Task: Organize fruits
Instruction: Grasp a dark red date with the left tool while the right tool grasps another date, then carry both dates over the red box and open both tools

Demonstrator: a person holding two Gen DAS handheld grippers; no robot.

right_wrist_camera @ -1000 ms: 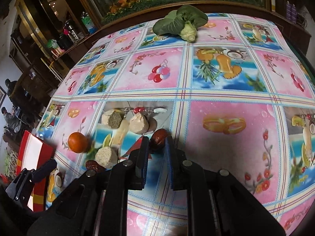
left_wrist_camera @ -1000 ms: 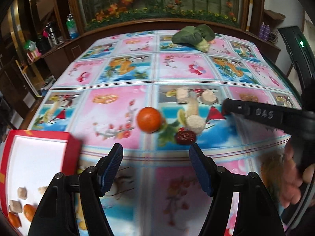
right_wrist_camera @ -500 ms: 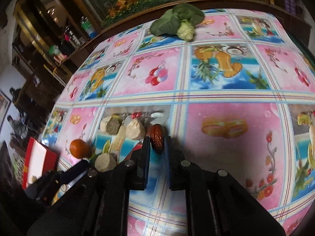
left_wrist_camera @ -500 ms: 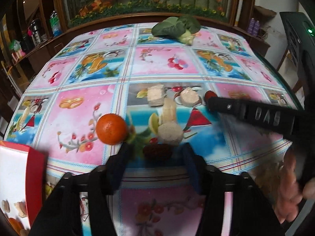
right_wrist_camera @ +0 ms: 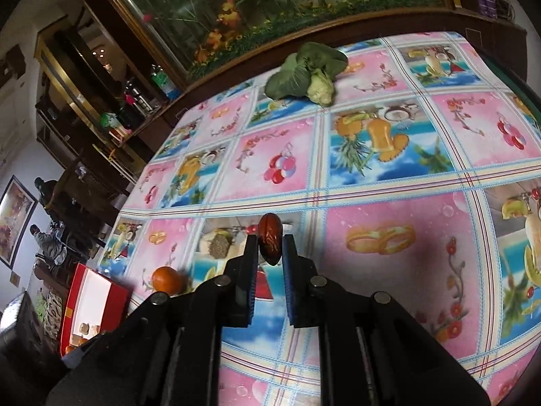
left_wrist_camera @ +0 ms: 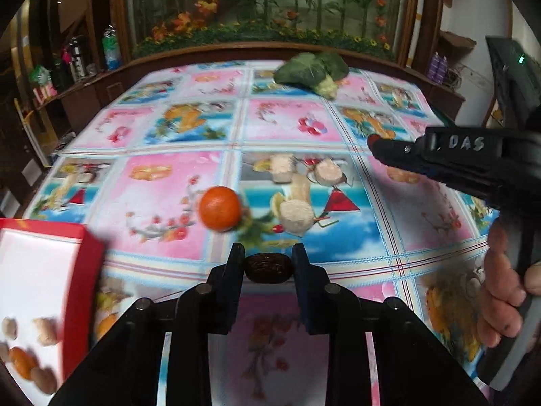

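My left gripper [left_wrist_camera: 268,262] is shut on a dark brown date [left_wrist_camera: 268,268], held crosswise above the tablecloth. My right gripper [right_wrist_camera: 268,248] is shut on a glossy red-brown date [right_wrist_camera: 269,238], held upright and lifted off the table; this gripper also shows from the side in the left wrist view [left_wrist_camera: 449,155]. An orange mandarin [left_wrist_camera: 219,208] [right_wrist_camera: 166,279] lies on the cloth ahead of the left gripper. Several pale cake-like pieces [left_wrist_camera: 296,216] lie right of the mandarin. A red box with a white inside [left_wrist_camera: 37,280] [right_wrist_camera: 89,301] sits at the left, holding several small fruits.
A leafy green vegetable [left_wrist_camera: 312,71] [right_wrist_camera: 304,72] lies at the far side of the table. A hand [left_wrist_camera: 500,291] grips the right tool's handle at the right edge. A dark wooden rail [left_wrist_camera: 236,50] and shelves border the table's back and left.
My left gripper moved forward, shut on the dark date and lifted it. My right gripper rose with its red-brown date, away from the pale pieces.
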